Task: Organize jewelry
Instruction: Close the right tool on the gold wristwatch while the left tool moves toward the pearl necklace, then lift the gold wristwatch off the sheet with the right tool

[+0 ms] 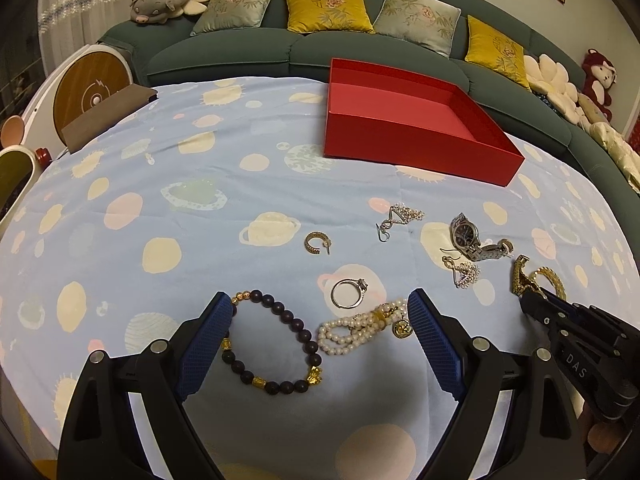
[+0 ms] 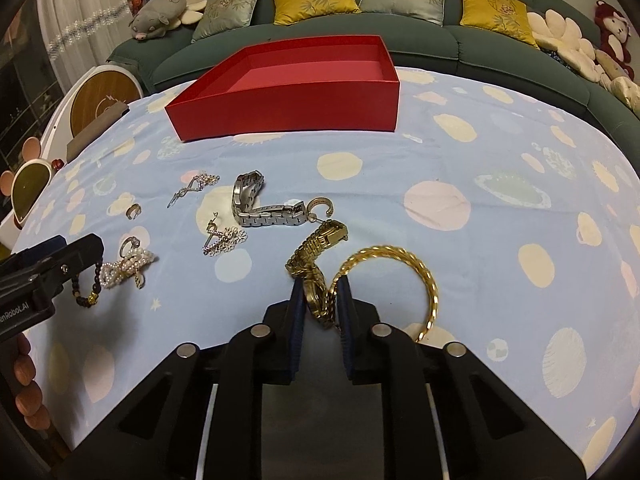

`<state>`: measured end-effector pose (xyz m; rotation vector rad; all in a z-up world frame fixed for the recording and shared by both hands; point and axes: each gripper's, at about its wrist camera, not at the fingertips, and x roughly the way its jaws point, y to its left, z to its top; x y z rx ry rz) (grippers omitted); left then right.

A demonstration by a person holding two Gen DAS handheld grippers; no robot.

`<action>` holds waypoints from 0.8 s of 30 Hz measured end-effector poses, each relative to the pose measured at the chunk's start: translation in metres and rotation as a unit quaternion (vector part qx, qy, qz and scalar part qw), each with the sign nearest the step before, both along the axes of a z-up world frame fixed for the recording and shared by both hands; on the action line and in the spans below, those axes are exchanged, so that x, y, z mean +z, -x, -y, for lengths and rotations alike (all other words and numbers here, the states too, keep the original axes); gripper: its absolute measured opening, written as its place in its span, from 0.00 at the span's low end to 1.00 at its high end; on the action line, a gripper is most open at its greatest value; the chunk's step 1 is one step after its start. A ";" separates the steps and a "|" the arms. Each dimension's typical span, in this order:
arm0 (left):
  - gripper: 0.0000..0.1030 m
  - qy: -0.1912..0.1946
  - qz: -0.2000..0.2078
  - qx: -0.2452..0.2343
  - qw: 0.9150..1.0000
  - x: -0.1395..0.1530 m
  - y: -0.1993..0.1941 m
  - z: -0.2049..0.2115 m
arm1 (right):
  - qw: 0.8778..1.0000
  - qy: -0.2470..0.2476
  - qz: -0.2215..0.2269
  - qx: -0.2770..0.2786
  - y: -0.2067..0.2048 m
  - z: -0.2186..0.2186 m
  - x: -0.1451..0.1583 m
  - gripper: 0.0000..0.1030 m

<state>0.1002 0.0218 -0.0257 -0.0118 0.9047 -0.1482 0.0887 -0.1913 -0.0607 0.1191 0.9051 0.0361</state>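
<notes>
Behind the desk with its planet-print cloth ran a green sofa, and the empty red box waited at twelve o'clock. My right hand-held gripper had clenched on the gold watch, the twisted gold bangle touching it at three o'clock. My left hand-held gripper gaped, released, around the dark bead bracelet and pearl strand. I judged the next move was lifting the watch clear of the bangle and carrying it to the box.

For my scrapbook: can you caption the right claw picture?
Right claw shut on gold watch beside gold bangle, red box waiting behind.
</notes>
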 end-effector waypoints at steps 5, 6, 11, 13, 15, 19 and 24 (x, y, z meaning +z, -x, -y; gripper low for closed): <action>0.84 0.013 -0.001 0.001 1.000 0.004 -0.001 0.001 | 1.000 -0.011 0.007 -0.003 0.005 0.000 0.006 0.10; 0.84 0.017 0.000 0.001 1.000 0.005 -0.002 0.002 | 1.000 -0.015 0.010 -0.001 0.007 0.000 0.009 0.10; 0.84 0.021 0.002 -0.002 1.000 0.008 -0.002 0.009 | 0.999 -0.033 0.004 0.001 0.014 0.003 0.013 0.10; 0.84 0.018 0.002 -0.006 1.000 0.007 -0.001 0.012 | 0.999 -0.042 -0.001 -0.005 0.017 0.007 0.010 0.10; 0.84 0.017 0.002 -0.010 1.000 0.007 -0.001 0.015 | 0.999 -0.043 0.000 -0.006 0.021 0.009 0.009 0.10; 0.84 0.016 0.002 -0.012 1.000 0.007 0.001 0.019 | 0.999 -0.039 -0.003 -0.005 0.025 0.010 0.006 0.10; 0.84 0.017 0.003 -0.016 1.000 0.009 0.002 0.024 | 0.999 -0.033 -0.002 -0.004 0.025 0.009 0.007 0.11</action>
